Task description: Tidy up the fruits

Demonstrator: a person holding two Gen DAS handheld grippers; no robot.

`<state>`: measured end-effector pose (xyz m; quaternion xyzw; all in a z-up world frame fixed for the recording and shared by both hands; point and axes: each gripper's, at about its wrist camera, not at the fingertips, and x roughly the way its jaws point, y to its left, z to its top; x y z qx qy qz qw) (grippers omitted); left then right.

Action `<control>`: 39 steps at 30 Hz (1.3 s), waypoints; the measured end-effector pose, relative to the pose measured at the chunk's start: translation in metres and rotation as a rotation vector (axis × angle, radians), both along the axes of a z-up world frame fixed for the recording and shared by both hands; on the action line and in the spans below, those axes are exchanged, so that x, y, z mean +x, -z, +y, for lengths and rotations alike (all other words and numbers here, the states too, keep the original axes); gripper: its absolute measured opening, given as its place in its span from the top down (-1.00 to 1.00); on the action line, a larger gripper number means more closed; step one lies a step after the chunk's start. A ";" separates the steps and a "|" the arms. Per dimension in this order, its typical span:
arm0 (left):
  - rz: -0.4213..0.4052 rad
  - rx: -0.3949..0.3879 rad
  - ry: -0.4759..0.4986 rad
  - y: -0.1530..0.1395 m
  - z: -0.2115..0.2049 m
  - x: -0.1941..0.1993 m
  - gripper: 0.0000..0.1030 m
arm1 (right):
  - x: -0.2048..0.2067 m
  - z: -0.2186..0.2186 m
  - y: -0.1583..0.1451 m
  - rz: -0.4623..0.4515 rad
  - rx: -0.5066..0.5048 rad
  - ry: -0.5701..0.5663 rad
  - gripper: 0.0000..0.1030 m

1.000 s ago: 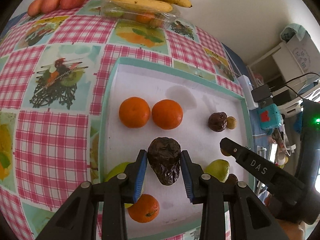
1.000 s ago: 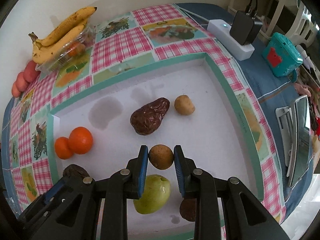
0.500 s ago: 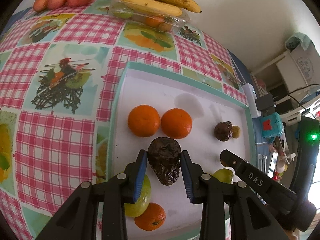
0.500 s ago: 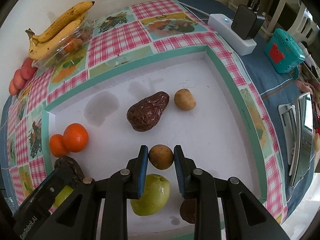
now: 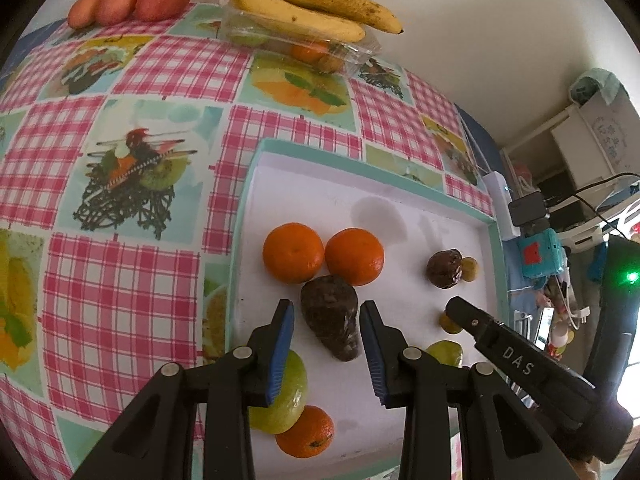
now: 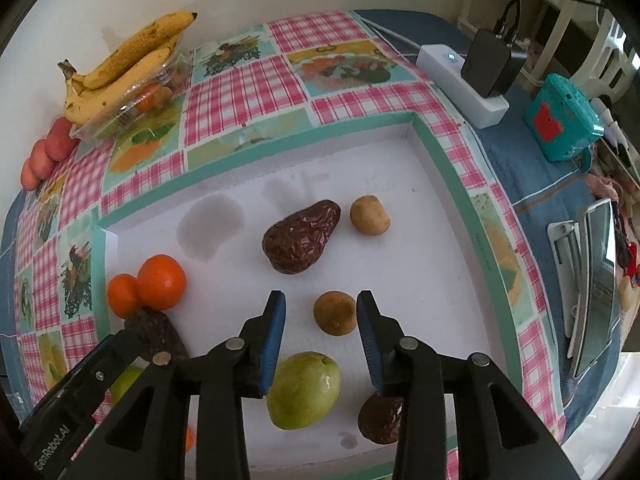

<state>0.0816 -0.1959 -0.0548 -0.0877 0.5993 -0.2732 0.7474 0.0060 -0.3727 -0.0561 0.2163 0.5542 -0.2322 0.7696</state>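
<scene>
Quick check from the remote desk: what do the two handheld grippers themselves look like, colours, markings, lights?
Both are matte black plastic clamps with silver rivets at the pivots and blue ribbed pads inside the fingers. The left gripper carries white "GenRobot.AI" lettering on its body, seen from the right wrist view. The right gripper shows white "DAS" lettering, and a green light glows on its body. No sleeves show.

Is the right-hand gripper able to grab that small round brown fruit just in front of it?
Probably yes: the small round brown fruit lies between the open right gripper fingers, nothing blocking.
</scene>
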 end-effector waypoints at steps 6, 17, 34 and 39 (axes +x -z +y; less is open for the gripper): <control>-0.012 0.027 -0.003 -0.005 0.007 0.002 0.27 | 0.001 0.001 -0.006 -0.012 -0.009 -0.001 -0.29; -0.111 0.222 -0.093 -0.020 0.035 0.014 -0.62 | 0.001 0.006 -0.009 -0.004 -0.060 -0.025 -0.68; -0.220 0.405 -0.170 -0.016 0.082 0.030 -1.00 | 0.018 0.041 -0.032 -0.093 -0.133 -0.131 -0.69; -0.242 0.423 -0.160 -0.022 0.086 0.033 -1.00 | 0.019 0.057 -0.035 -0.124 -0.103 -0.149 -0.69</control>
